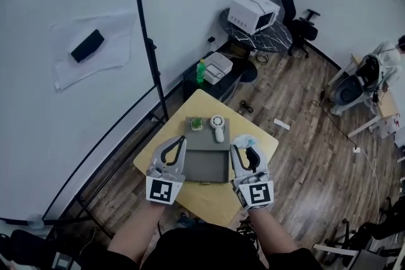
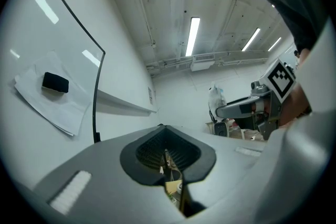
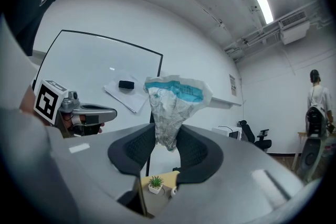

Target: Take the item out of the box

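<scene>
An open grey box [image 1: 209,166] lies on the small yellow table [image 1: 190,196], its lid [image 1: 204,141] folded back away from me. A little potted plant [image 1: 197,124] [image 3: 155,183] and a white gadget [image 1: 218,128] stand on the lid. My right gripper [image 1: 245,148] [image 3: 168,145] is at the box's right side, shut on a crumpled white and blue packet [image 1: 245,140] [image 3: 172,106] that sticks up from between its pads. My left gripper [image 1: 178,145] [image 2: 167,156] hovers at the box's left side, shut with nothing held. The box's inside looks bare.
A whiteboard with a black eraser [image 1: 87,45] and a black stand pole [image 1: 144,41] are to the left. Behind the table are a green bottle [image 1: 201,71], a white appliance [image 1: 253,12] on a round table, and an office chair [image 1: 297,21]. Wooden floor surrounds the table.
</scene>
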Available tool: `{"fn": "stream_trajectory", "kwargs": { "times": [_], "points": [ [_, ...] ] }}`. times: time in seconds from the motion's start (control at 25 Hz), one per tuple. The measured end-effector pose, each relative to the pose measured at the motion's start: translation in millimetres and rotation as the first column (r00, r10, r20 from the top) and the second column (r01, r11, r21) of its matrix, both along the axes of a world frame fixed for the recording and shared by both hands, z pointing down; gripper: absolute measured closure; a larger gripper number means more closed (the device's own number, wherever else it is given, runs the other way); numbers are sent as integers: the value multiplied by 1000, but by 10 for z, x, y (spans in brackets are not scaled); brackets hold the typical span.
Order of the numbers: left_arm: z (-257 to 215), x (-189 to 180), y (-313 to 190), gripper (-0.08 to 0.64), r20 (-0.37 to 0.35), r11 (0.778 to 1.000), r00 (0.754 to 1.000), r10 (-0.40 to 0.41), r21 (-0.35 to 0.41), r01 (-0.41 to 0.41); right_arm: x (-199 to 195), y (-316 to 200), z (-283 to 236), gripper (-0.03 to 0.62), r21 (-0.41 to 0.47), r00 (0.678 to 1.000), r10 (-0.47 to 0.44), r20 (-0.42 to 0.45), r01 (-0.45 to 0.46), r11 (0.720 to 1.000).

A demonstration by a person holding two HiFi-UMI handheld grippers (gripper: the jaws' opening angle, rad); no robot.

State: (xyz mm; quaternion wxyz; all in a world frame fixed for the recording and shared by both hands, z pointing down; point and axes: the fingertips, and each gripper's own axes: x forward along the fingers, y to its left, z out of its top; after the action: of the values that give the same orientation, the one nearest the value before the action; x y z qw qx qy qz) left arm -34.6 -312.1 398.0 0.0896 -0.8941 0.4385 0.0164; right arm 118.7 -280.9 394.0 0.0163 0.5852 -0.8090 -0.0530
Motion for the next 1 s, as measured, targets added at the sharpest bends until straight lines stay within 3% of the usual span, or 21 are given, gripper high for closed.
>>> {"fn": "stream_trajectory", "kwargs": {
  "times": [1.0],
  "points": [
    [194, -223, 110, 560, 43, 998, 998, -50, -42, 52, 280, 148, 280, 479, -51, 998, 67, -12, -67, 996]
  ]
}}
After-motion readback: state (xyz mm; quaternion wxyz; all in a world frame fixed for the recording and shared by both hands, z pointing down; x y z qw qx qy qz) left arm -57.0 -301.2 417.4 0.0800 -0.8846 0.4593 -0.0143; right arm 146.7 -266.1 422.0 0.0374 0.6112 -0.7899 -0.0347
